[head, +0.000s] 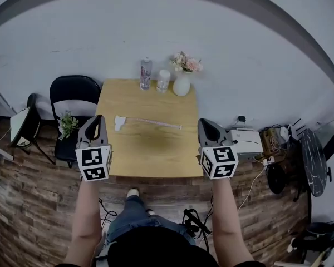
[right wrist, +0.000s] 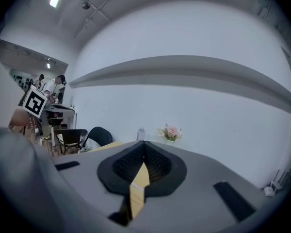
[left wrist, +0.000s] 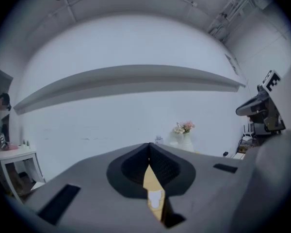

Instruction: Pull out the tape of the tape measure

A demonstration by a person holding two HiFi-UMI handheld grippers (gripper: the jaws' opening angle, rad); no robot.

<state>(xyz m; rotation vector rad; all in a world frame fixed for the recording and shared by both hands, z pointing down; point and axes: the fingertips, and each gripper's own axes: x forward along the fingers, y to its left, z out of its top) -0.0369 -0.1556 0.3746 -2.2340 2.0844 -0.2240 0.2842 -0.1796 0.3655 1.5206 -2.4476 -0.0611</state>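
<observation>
Both grippers are held up in the air over the near corners of the table (head: 147, 163), one at each side, and neither touches anything. In its own view the left gripper (left wrist: 148, 147) has its jaws clenched, the ribbed pads meeting at the tips with nothing between them. Only a thin wedge lower down stays clear, and through it show the yellow tabletop and the white tape measure (left wrist: 155, 198) far below. The right gripper (right wrist: 144, 145) is likewise clenched on nothing, its pads pressed together at the tips, with a sliver of tabletop showing through the gap beneath them. In the head view the left gripper (head: 98, 118) hangs over the table's near left corner and the right gripper (head: 204, 123) over its near right corner, each with its marker cube toward the person. The tape measure (head: 119, 122) lies flat on the table between them and farther back, well apart from both. Its white case sits left of centre, and the pale tape (head: 156, 123) is drawn out to the right, ending near the middle of the table. A bottle (head: 146, 74), a cup (head: 163, 80) and a vase (head: 182, 84) of flowers stand along the far edge.
</observation>
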